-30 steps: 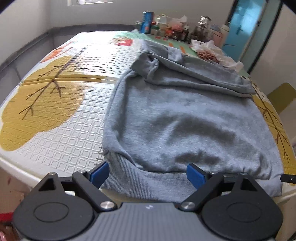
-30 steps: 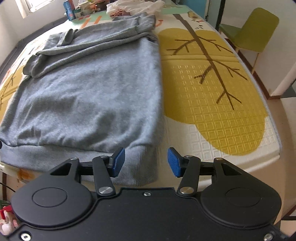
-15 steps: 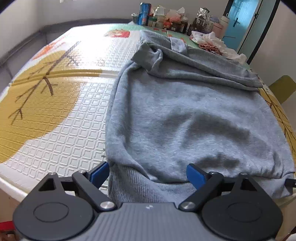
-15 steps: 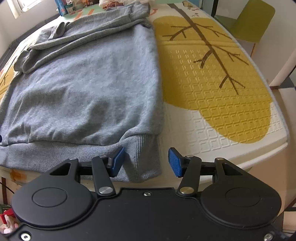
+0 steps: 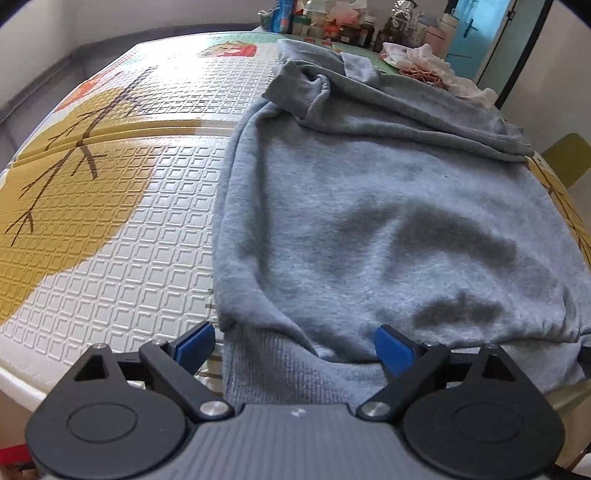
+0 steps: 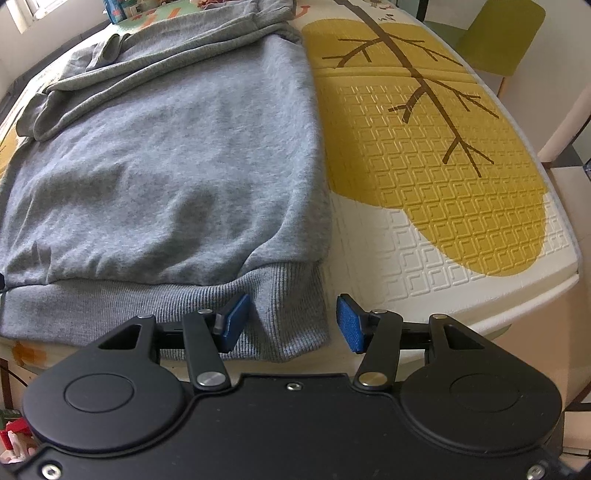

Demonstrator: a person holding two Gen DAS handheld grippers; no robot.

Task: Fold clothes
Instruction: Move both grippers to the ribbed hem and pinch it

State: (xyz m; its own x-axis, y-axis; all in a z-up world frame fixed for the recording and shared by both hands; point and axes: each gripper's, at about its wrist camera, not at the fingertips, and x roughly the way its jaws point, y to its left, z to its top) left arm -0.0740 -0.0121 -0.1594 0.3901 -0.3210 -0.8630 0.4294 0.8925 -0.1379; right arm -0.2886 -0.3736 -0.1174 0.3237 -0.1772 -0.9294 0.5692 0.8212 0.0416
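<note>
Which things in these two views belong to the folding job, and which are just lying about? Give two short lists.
Part of the job:
- sweatshirt
- left gripper, open at the hem
- right gripper, open at the hem corner
- mat

Lying about:
- bottles and jars
- white cloth
- chair

Both cameras look steeply down along their claws from the near edge of the surface [image 5: 110, 258], close above it. The left view faces the sweatshirt's [image 5: 388, 221] left hem corner, the right its right corner; both share its body.
</note>
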